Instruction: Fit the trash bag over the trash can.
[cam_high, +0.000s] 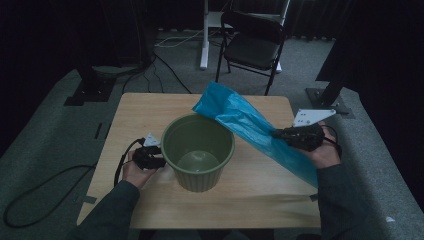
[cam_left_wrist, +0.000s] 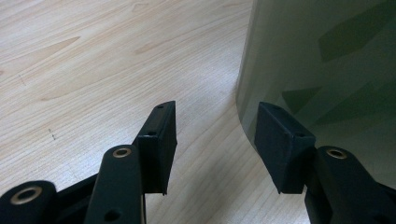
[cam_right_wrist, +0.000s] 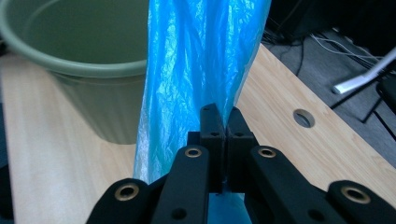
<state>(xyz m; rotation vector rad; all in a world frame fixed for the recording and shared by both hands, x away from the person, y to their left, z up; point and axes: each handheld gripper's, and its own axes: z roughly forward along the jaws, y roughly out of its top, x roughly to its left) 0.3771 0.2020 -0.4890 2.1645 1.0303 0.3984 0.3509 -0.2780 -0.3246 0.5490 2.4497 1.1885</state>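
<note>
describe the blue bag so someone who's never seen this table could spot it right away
On the light wooden table, look just right of the green ribbed bucket standing in the middle. The blue plastic bag stretches diagonally from the bucket's far rim toward the near right, pinched in the right gripper. It is the one bright, crinkly, translucent thing there.
</note>
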